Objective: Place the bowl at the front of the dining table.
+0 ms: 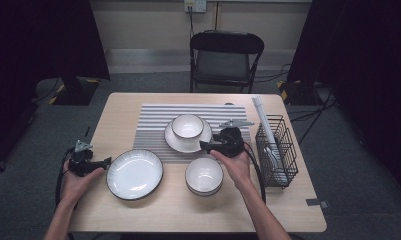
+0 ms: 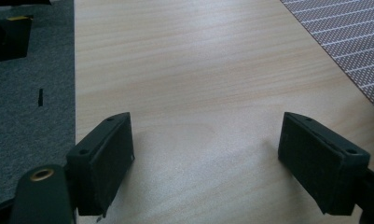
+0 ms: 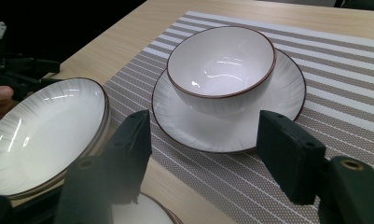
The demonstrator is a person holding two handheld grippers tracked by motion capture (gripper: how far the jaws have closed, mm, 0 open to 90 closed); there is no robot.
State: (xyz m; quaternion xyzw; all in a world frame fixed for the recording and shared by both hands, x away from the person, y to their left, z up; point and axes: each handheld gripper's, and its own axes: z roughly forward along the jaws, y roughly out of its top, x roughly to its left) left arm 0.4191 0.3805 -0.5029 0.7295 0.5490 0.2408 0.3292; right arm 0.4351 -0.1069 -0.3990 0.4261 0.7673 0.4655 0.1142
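Two tools are working here. We are holding the right tool (image 3: 201, 154) with jaws apart and empty, aimed at the bowl (image 3: 221, 70), which is sitting on the saucer (image 3: 273, 100) on the striped mat (image 3: 343, 60). We are resting the left tool (image 2: 205, 161), jaws also apart, over bare surface (image 2: 198, 60). Risks: we are approaching low, so a jaw may strike the saucer rim, or pinching the smooth wall may let the bowl slip and tip.
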